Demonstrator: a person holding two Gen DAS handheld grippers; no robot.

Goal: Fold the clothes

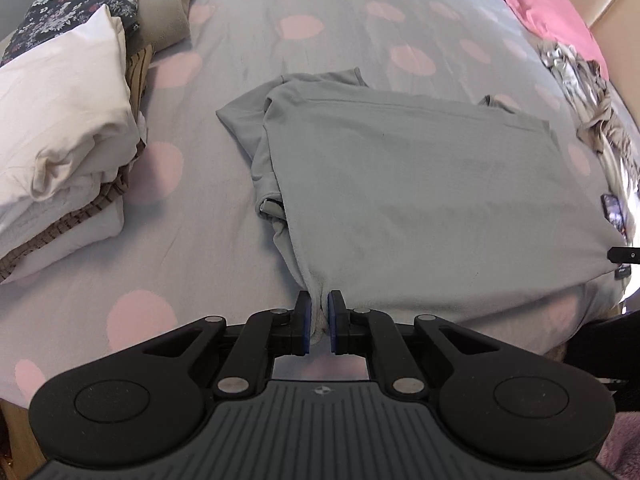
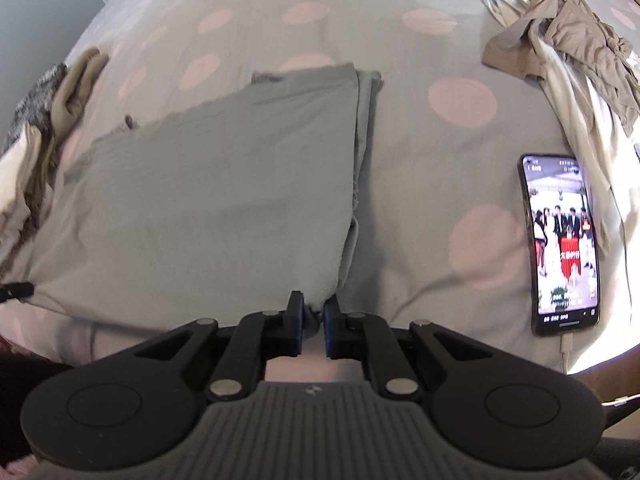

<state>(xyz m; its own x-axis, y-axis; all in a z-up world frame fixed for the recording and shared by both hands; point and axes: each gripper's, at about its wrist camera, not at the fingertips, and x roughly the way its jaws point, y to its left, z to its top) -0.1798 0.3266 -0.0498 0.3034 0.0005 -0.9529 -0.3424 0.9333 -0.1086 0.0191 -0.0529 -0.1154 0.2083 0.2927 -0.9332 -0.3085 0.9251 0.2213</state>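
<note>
- We are looking at a bed sheet [image 1: 248, 200], grey-lilac with pink dots, filling most of both views.
- A grey shirt [image 1: 420, 184] is lying flat on the sheet, partly folded, sleeve and collar tucked in along its left side; its near hem is sitting at the bed's near edge.
- A stack of folded clothes [image 1: 68, 136] is resting on the left of the bed, well apart from the shirt: white pieces, a brown striped one, a dark floral one and a beige one behind.
- A loose heap of unfolded garments [image 2: 568, 36], beige and white, is lying at the far right.
- A pink pillow [image 1: 536, 0] is showing at the far right corner in the left wrist view.
- A phone [image 2: 562, 244] is lying screen-up and lit, right of the shirt, near but apart, with a white cable running from its near end.
- We are seeing the left gripper [image 1: 319, 322] nearly closed, pinching the shirt's near left corner between its blue pads.
- The right gripper [image 2: 313, 322] is likewise nearly closed, pinching the shirt's near right corner, cloth bunched between its pads.
</note>
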